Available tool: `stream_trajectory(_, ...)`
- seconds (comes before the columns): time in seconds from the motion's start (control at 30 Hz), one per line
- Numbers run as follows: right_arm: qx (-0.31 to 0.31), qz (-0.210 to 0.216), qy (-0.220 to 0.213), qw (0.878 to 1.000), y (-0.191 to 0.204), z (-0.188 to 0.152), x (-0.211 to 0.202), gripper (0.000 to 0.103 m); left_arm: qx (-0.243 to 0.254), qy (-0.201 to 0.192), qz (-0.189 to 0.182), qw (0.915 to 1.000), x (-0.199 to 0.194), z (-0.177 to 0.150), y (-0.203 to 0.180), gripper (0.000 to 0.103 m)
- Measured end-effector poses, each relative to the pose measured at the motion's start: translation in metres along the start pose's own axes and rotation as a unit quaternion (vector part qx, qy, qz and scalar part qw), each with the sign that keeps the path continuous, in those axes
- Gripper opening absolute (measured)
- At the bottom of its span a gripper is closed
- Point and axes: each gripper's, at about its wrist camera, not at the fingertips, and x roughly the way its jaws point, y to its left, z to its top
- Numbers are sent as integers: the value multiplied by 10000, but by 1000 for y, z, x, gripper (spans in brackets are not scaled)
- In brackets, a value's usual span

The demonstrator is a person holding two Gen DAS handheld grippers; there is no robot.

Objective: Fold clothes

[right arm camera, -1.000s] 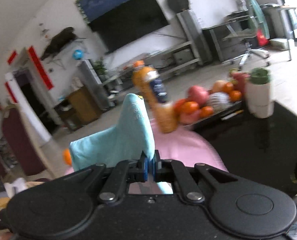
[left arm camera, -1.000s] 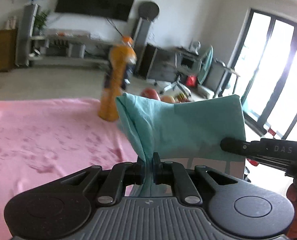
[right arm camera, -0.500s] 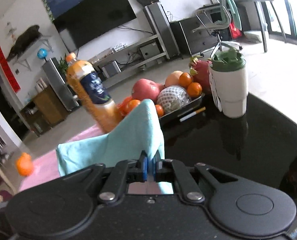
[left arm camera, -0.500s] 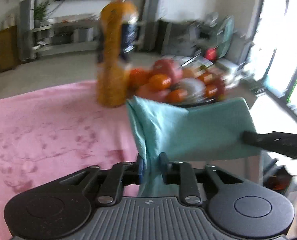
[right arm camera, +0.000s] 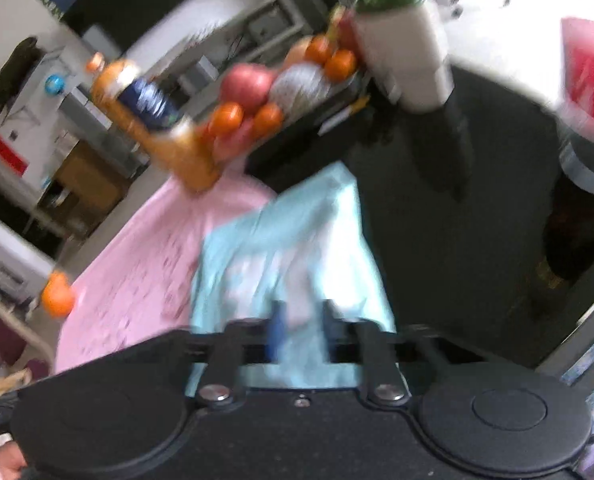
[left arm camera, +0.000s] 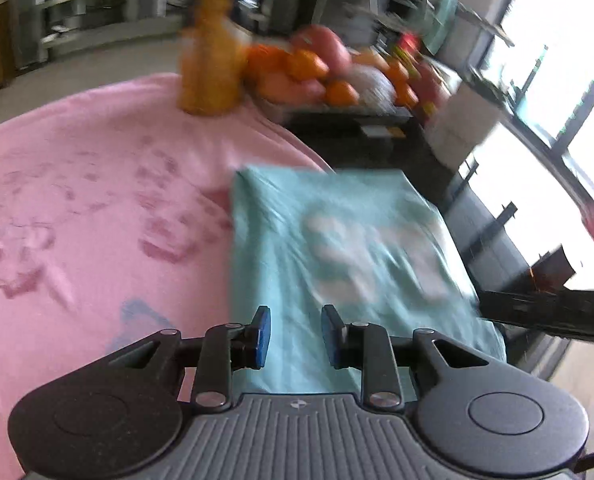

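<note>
A folded teal garment (left arm camera: 337, 248) with a pale print lies flat on the table, partly over a pink garment (left arm camera: 77, 208) spread to its left. It also shows in the right wrist view (right arm camera: 289, 248), where the pink garment (right arm camera: 149, 260) lies on the left. My left gripper (left arm camera: 295, 336) is open just above the teal garment's near edge. My right gripper (right arm camera: 300, 330) is open over the same garment, and its body shows at the right of the left wrist view (left arm camera: 553, 312). Both views are motion-blurred.
An orange juice bottle (left arm camera: 209, 52) stands at the far edge of the pink garment. A tray of fruit (left arm camera: 329, 76) sits behind it on the black table (right arm camera: 457, 208). A white cup (right arm camera: 405, 52) and a red-topped container (right arm camera: 589, 96) stand to the right. A loose orange (right arm camera: 57, 296) lies left.
Both grippers lowered the teal garment from the air onto the table and opened, letting it go. The garment now lies flat.
</note>
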Motion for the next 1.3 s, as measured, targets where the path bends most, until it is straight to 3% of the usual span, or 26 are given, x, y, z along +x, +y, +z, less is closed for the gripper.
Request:
stream_trajectory(0.07, 69, -42, 380, 9992, 0, -6, 14, 12, 134, 270, 59, 9995, 9, -9, -6, 27)
stream_trajectory(0.1, 97, -175, 580, 9981, 0, -9, 21, 12, 183, 601, 174, 9979, 17, -14, -7, 27)
stream_trajectory(0.13, 88, -586, 737, 9955, -2, -12, 25, 12, 200, 858, 381, 9954, 21, -19, -7, 28)
stream_trajectory(0.17, 85, -980, 885, 9912, -4, -16, 29, 9, 281, 778, 471, 9955, 15, -23, -8, 27)
stream_trajectory(0.27, 280, -1163, 807, 9895, -7, -20, 4, 10, 251, 940, 628, 9933, -8, -23, -9, 21)
stream_trajectory(0.3, 248, -1205, 737, 9897, -4, -21, -8, 17, 236, 905, 621, 9937, -18, -22, -10, 22)
stream_trajectory(0.37, 23, -1294, 555, 9900, 11, -23, -33, 31, 268, 848, 733, 9933, -43, -19, -16, 34)
stream_trajectory(0.47, -191, -1115, 383, 9928, 37, -27, -69, 45, 291, 783, 891, 9925, -80, -17, -27, 44)
stream_trajectory(0.6, -486, -1011, 167, 9936, 75, -40, -106, 74, 131, 787, 686, 9944, -122, -22, -27, 60)
stream_trajectory(0.73, -869, -1131, -4, 9898, 106, -47, -138, 78, 223, 676, 642, 9954, -159, -35, -32, 72)
stream_trajectory(0.9, -1501, -1788, -313, 9719, 138, -62, -173, 85, 394, 527, 719, 9952, -192, -46, -34, 81)
stream_trajectory(1.07, -1844, -1885, -345, 9640, 155, -73, -196, 87, 409, 364, 559, 9969, -212, -52, -39, 92)
stream_trajectory(1.3, -1862, -1911, -234, 9635, 153, -84, -197, 87, 552, 388, 515, 9964, -214, -60, -51, 95)
